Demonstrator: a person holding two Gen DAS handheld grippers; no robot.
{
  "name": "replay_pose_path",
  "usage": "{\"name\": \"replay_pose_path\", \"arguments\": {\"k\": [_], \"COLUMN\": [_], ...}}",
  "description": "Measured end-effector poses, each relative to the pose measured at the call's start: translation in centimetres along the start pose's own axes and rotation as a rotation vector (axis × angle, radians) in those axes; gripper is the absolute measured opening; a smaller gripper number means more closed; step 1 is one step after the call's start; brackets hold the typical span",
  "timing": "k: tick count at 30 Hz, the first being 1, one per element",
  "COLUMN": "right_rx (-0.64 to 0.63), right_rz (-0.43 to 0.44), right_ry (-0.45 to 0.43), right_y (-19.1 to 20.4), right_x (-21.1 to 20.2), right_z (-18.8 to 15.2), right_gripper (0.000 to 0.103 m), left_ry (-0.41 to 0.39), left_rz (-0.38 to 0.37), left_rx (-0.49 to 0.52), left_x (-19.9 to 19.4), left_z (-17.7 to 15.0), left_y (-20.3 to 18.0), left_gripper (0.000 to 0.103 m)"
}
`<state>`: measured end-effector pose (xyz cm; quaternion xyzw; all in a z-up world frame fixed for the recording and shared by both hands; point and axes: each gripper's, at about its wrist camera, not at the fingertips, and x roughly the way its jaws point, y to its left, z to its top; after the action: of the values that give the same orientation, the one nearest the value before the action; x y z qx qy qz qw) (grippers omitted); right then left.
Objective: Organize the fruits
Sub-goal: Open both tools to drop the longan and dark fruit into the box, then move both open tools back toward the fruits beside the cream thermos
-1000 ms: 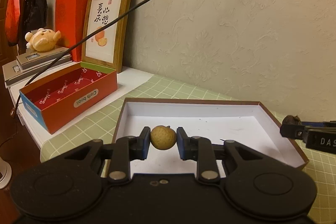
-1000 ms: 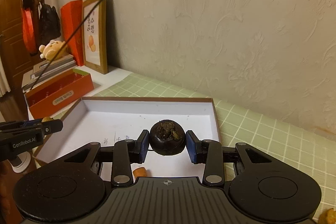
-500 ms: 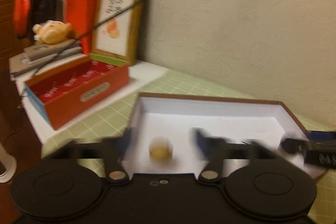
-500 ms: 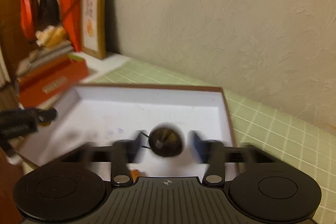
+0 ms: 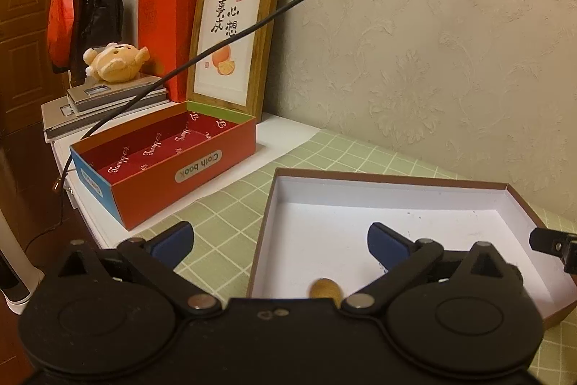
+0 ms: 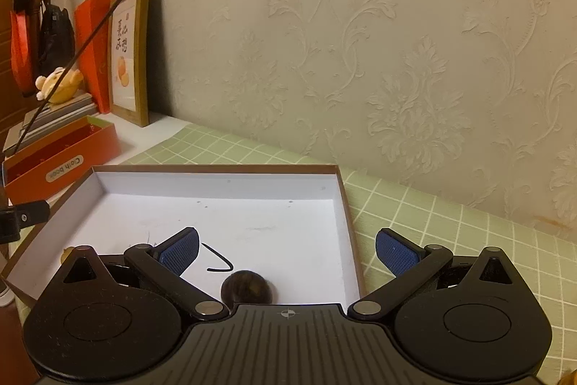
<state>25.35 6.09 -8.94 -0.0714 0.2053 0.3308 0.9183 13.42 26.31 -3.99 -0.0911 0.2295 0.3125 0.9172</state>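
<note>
A shallow white box with a brown rim (image 5: pixel 389 176) lies on the green checked mat; it also shows in the right wrist view (image 6: pixel 346 204). My left gripper (image 5: pixel 281 242) is open above its near left edge. A small tan fruit (image 5: pixel 324 289) lies on the box floor just below the gripper, partly hidden by its body. My right gripper (image 6: pixel 287 249) is open over the box's near right corner. A dark round fruit (image 6: pixel 246 289) lies on the box floor under it, beside a thin black stem (image 6: pixel 220 262).
An open red "Cloth book" box (image 5: pixel 169 165) stands left of the white box. Behind it are a framed picture (image 5: pixel 236 35), a red bag (image 5: pixel 166 31), stacked books with a plush toy (image 5: pixel 115 60). A black cable (image 5: pixel 288 6) hangs across. The wall is close behind.
Both grippers have opened wide. The tan fruit dropped from the left gripper and the dark fruit from the right gripper into the white box.
</note>
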Motion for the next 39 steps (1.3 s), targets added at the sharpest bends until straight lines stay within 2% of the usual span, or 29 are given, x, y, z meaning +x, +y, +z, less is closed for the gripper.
{"name": "replay_pose_path", "arguments": {"k": [6,15,19,24,30,39], "right_rx": [0.011,0.026,0.022,0.030,0.067,0.104], "right_rz": [0.003,0.004,-0.003,-0.021,-0.050,-0.102], "right_ry": [0.002,-0.014,-0.022,-0.031,-0.053,-0.073], "right_y": [-0.2,-1.0,-1.3,-2.3,-4.3,-7.0], "right_x": [-0.1,-1.9,-3.1,-4.8,-8.0,-13.1], "right_z": [0.2,0.5,0.5,0.6,0.2,-0.8], "right_gripper": [0.103,0.103,0.103,0.103,0.103,0.103], "left_ry": [0.001,-0.013,-0.021,-0.010,-0.035,-0.025], "left_rz": [0.000,0.013,-0.007,-0.071,-0.108,-0.181], "left_rx": [0.016,0.106,0.091,0.084,0.079,0.104], "left_x": [-0.2,-1.6,-2.6,-4.0,-5.8,-8.4], "left_z": [0.0,0.3,0.5,0.9,1.0,-0.2], "left_y": [-0.3,-2.3,-2.7,-3.2,-4.3,-6.8], "left_gripper": [0.097,0.097,0.097,0.097,0.097,0.095]}}
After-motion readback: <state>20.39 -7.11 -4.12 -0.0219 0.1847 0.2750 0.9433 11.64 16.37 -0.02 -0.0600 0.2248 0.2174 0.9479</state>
